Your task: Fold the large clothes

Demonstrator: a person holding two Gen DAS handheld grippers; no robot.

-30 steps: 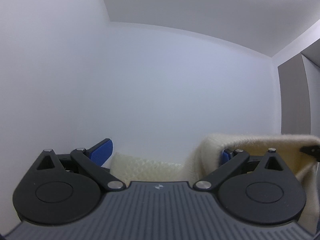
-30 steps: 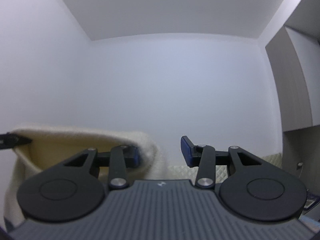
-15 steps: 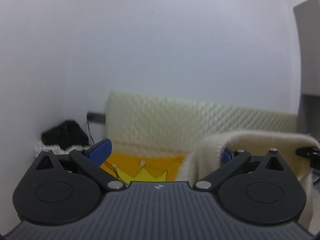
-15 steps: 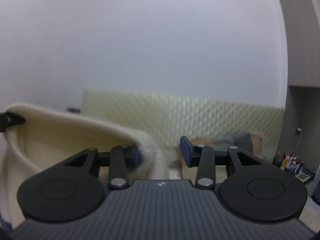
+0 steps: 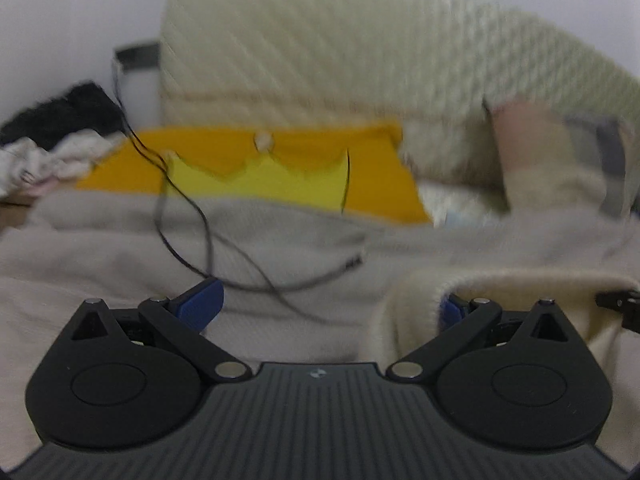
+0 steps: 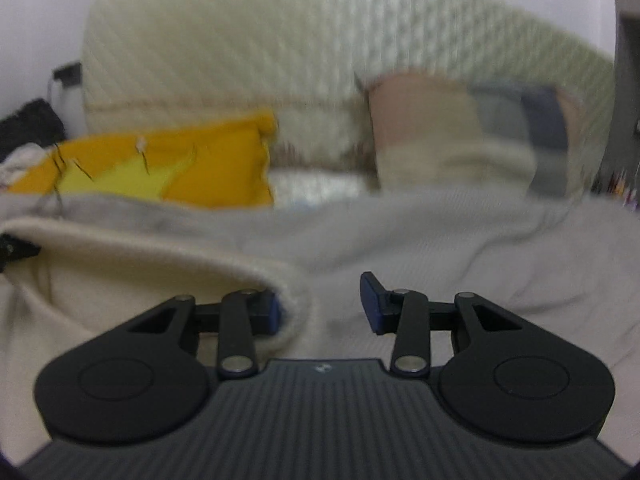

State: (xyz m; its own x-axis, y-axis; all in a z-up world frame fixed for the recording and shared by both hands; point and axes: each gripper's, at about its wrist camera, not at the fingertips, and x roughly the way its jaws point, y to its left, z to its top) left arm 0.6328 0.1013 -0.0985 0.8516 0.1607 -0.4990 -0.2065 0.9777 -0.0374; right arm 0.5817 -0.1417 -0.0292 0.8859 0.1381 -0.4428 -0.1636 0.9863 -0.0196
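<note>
On the bed, most of the scene was smeared by motion blur, so fine detail was hard to read. The fuzzy cream knitted garment [image 5: 512, 308] draped over the inner finger of each tool and stretched between them. In the left wrist view the left gripper [image 5: 332, 306] had its jaws spread wide; its right blue pad was almost wholly buried under the garment's thick rolled hem, and its left blue pad [image 5: 200, 304] stood bare, with nothing pinched between them. In the right wrist view the right gripper [image 6: 320, 306] had its jaws partly open; the garment's soft edge [image 6: 160, 268] wrapped its left finger and hid most of that pad, while the right pad was clear. The cloth hung hooked over one finger on each tool; it was not squeezed between the pads. The garment's lower part was cut off by the tool bodies.

Beyond lay a rumpled grey-beige ribbed blanket [image 5: 120, 248] with a thin black cable [image 5: 200, 216] looping across it. Behind that sat an orange cushion with a yellow jagged patch [image 5: 280, 176], a quilted cream diamond-stitched headboard [image 5: 304, 40], a blurred patchwork pillow [image 6: 460, 140] and a dark fuzzy heap [image 5: 60, 116] at the left.
</note>
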